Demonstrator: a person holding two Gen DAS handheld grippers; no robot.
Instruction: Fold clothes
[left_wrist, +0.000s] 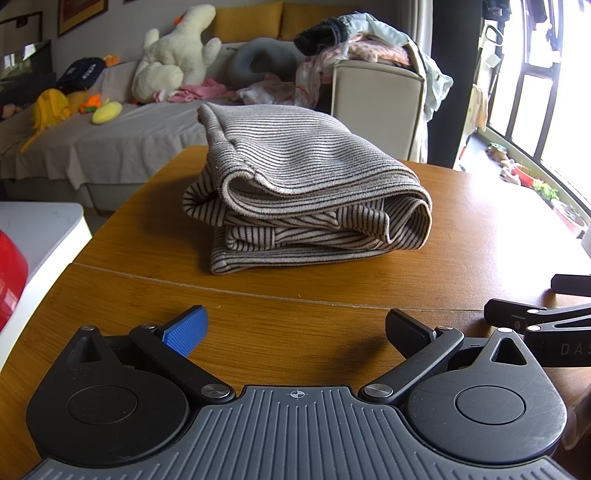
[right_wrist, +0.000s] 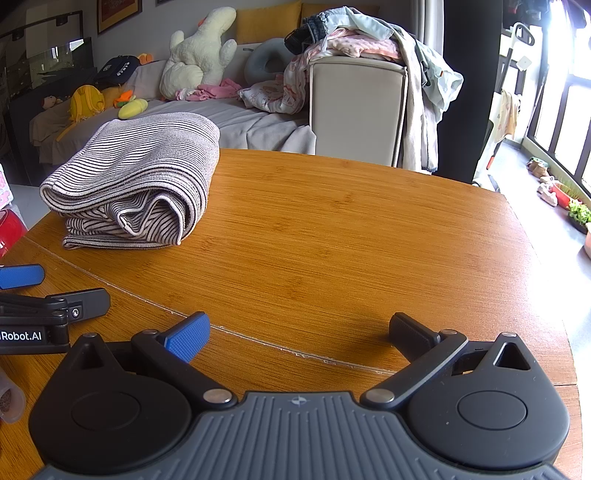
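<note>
A striped grey-and-brown garment (left_wrist: 295, 184) lies folded in a thick bundle on the wooden table (left_wrist: 332, 277); in the right wrist view this striped garment (right_wrist: 136, 177) sits at the table's far left. My left gripper (left_wrist: 295, 332) is open, low over the table, a short way in front of the bundle with nothing between its fingers. My right gripper (right_wrist: 299, 336) is open too, over bare wood (right_wrist: 351, 240) to the right of the bundle. Each gripper shows at the edge of the other's view: the right gripper (left_wrist: 535, 317), the left gripper (right_wrist: 55, 291).
Behind the table stands a sofa (left_wrist: 110, 140) with plush toys (left_wrist: 173, 55) and loose clothes. A beige chair (right_wrist: 354, 107) heaped with clothes (right_wrist: 362, 40) is at the table's far edge. A red object (left_wrist: 11, 273) and white surface are at left. Windows (right_wrist: 561, 122) at right.
</note>
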